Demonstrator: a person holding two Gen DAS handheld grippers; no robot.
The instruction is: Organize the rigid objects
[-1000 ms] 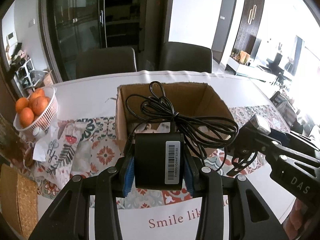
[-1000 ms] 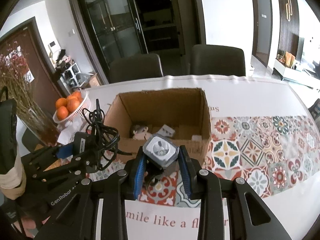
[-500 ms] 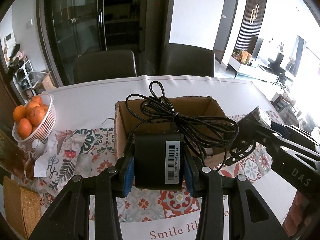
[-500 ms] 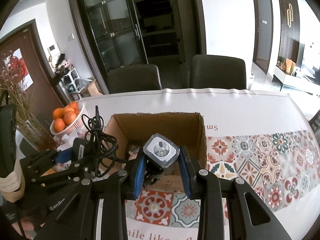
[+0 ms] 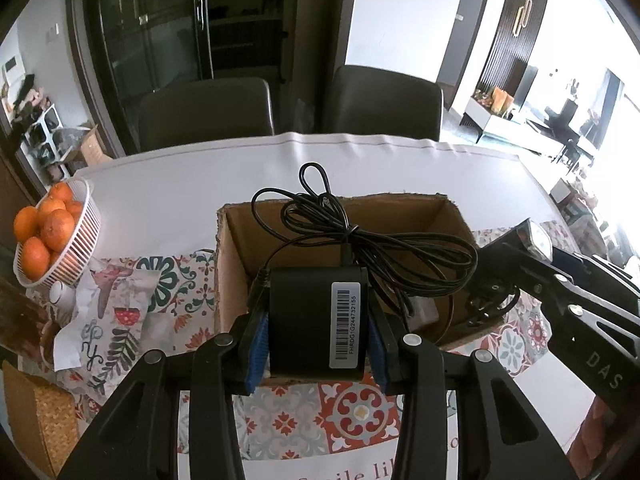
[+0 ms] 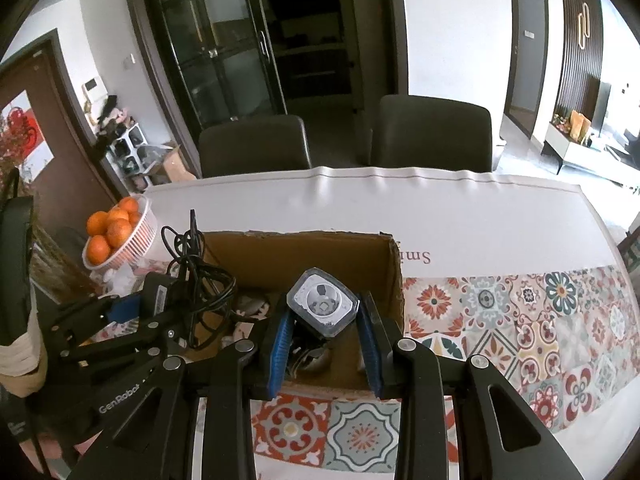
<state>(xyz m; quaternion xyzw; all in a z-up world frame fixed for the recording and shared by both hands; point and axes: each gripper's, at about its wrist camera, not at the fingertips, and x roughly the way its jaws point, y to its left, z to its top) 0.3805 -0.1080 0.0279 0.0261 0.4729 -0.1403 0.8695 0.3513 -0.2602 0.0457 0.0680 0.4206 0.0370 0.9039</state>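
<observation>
Both grippers stand higher and nearer the box than a second ago; the box opening sits lower and closer in each wrist view, and more bare worktop shows behind it.

Left gripper (image 5: 318, 334): clamped on the adapter (image 5: 316, 320), blue pads pressed to both its sides, barcode label facing the camera. The cable (image 5: 360, 248) rises from the adapter's far edge in loose loops that spread above the box (image 5: 224, 272). One loop reaches toward the right gripper, close to its tip; contact cannot be confirmed.

Right gripper (image 6: 325, 334): clamped on the plug (image 6: 322, 305), a grey-faced block tilted between the pads and held above the near right part of the box interior. Small items lie on the box floor; their identity cannot be told.

Surroundings: patterned cloth (image 6: 520, 320) on the worktop (image 5: 180, 188); basket of oranges (image 5: 48, 236) at the left, well apart from the box.

Judgement: both items appear ready for lowering and release into the box.

Risks:
- Cable loops may drape over the box wall or snag on the right gripper, because they spread wider than the adapter.
- If both release together, the cable could drag the plug off line.
- A trailing loop could catch on the left gripper's withdrawal and pull the adapter back out.
</observation>
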